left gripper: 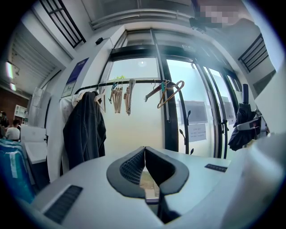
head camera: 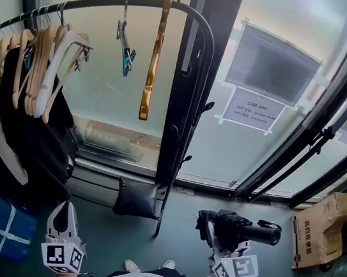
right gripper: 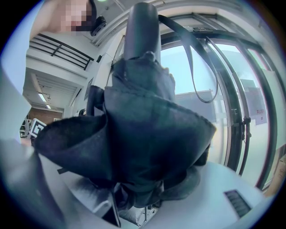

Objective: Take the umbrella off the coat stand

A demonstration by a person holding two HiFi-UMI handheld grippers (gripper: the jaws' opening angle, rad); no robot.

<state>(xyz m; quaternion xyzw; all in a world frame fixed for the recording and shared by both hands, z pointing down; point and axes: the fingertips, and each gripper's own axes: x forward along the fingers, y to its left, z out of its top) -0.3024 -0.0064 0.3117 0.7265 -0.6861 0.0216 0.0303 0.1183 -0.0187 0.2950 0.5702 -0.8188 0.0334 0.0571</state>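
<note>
Between my right gripper (head camera: 214,233) jaws: folded umbrella (head camera: 241,228), clamped, handle sticking out toward 3 o'clock; coat stand (head camera: 185,104) at 11; left gripper (head camera: 67,208) closed, empty.

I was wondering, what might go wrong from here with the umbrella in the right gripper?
1. The right gripper clamps soft folded fabric of the umbrella, so it might slip out.
2. Its loose wrist strap could snag a hook on the coat stand.

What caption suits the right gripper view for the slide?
The right gripper shut on a folded black umbrella, its handle and wrist strap above, glass doors behind.
</note>
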